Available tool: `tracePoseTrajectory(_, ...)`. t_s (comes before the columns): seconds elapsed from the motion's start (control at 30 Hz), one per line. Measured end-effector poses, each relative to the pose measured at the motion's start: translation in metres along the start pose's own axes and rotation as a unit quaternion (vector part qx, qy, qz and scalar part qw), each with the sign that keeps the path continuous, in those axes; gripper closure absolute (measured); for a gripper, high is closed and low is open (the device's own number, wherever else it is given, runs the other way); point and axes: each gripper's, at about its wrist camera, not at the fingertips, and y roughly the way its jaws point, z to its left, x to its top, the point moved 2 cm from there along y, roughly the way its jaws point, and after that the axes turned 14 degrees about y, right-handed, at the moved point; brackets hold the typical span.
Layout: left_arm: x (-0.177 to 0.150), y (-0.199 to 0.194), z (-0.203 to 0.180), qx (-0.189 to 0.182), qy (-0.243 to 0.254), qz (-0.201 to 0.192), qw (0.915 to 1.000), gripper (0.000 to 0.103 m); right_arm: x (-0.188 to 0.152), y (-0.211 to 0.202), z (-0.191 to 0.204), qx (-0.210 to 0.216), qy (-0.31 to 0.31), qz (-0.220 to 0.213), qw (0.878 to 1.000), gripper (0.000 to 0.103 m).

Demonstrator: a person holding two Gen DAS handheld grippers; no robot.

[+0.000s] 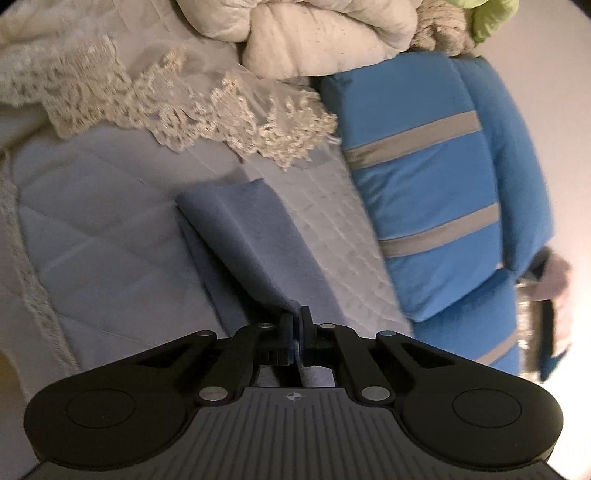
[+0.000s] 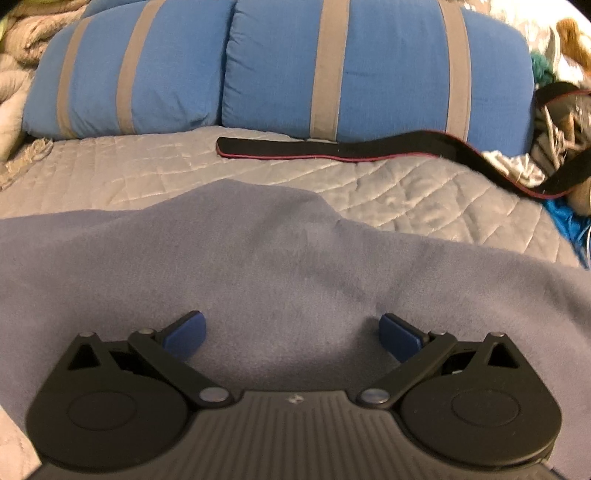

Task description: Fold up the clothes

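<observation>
A grey-blue fleece garment (image 2: 280, 258) lies spread on the quilted bedspread (image 2: 424, 192). In the left wrist view a folded edge of the same garment (image 1: 240, 243) runs up to my left gripper (image 1: 296, 317), whose jaws are shut on the cloth's corner. My right gripper (image 2: 291, 332) hovers just over the fleece with its blue pads (image 2: 400, 336) wide apart and nothing between them.
Two blue pillows with grey stripes (image 2: 332, 74) line the far side of the bed. A black strap with red edging (image 2: 332, 149) lies in front of them. A lace-trimmed cover (image 1: 184, 107) and a cream duvet (image 1: 317, 33) are heaped beside the pillows (image 1: 436, 192).
</observation>
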Motion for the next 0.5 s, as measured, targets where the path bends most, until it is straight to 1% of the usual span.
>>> tracePoseTrajectory(0.07, 0.001, 0.001, -0.001, 0.018, -0.001, 0.009, 0.9998, 0.1, -0.001, 0.0, 0.0, 0.001, -0.002, -0.001, 1.0, 0.0)
tracePoseTrajectory(0.13, -0.001, 0.002, 0.0, 0.027, -0.008, 0.017, 0.9995, 0.099, -0.001, -0.001, 0.0, 0.001, -0.002, -0.002, 1.0, 0.0)
tracePoseTrajectory(0.2, -0.001, 0.002, 0.006, 0.041, -0.026, 0.017, 0.9987, 0.098, -0.002, -0.001, 0.0, 0.002, 0.0, -0.003, 1.0, 0.0)
tracePoseTrajectory(0.27, -0.002, 0.0, 0.015, 0.049, -0.053, 0.013, 0.9973, 0.087, -0.002, -0.001, 0.0, 0.003, 0.0, -0.005, 1.0, 0.0)
tracePoseTrajectory(0.37, -0.006, -0.006, 0.03, 0.035, -0.097, -0.013, 0.9946, 0.081, -0.002, -0.002, -0.002, 0.005, 0.002, -0.004, 1.0, 0.0)
tracePoseTrajectory(0.43, -0.007, -0.009, 0.037, 0.027, -0.118, -0.034, 0.9921, 0.072, -0.003, -0.004, -0.003, 0.007, 0.004, -0.005, 1.0, 0.0)
tracePoseTrajectory(0.5, -0.008, -0.007, 0.041, 0.014, -0.133, -0.048, 0.9898, 0.065, -0.005, -0.005, -0.004, 0.008, 0.005, -0.008, 1.0, 0.0)
